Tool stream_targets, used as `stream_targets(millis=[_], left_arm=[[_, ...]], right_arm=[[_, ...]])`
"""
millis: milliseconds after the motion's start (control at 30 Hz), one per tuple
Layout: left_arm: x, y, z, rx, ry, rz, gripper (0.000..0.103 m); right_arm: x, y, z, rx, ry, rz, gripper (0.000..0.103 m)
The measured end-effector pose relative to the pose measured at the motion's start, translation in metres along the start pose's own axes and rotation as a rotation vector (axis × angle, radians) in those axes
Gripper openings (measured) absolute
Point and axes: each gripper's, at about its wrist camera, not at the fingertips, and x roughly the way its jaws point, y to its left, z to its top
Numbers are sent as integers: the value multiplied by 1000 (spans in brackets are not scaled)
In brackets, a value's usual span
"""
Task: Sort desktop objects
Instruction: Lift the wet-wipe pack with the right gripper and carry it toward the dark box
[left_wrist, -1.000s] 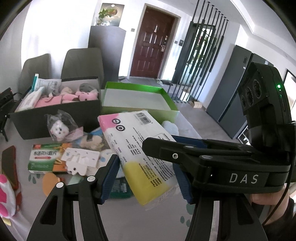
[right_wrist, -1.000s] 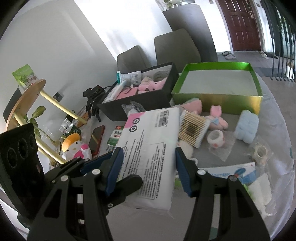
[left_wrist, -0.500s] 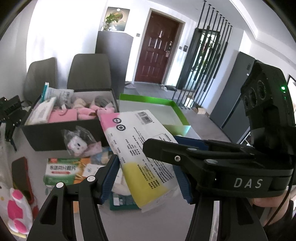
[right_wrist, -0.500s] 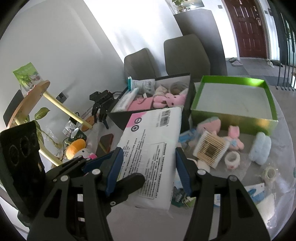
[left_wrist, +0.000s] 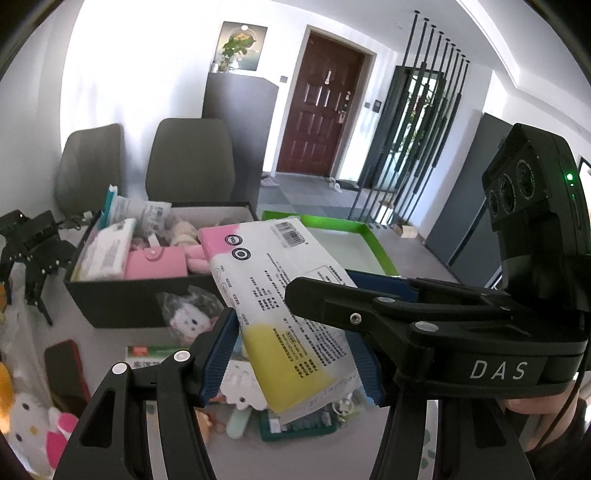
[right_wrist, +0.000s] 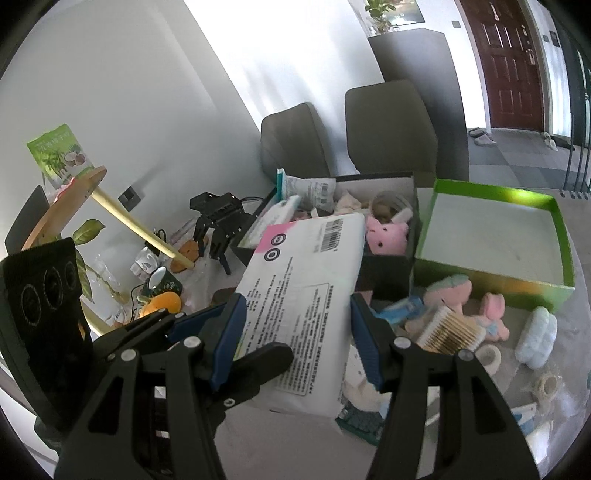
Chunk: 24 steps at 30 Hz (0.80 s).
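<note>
Black box (right_wrist: 384, 271) crammed with plush; green box (right_wrist: 493, 275) bare.

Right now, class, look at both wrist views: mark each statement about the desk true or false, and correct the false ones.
1. Both tongs, left and right, grip one tissue pack. True.
2. The green box is full of toys. False: it holds nothing.
3. The black box holds pink soft things. True.
4. The cotton swabs lie inside the green box. False: they lie on the table in front of it.
</note>
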Motion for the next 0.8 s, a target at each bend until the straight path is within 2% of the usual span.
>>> stream_targets(millis=[800], left_arm=[[32,85,57,-16,12,53,59]], right_arm=[[86,23,66,-11,9,38,58]])
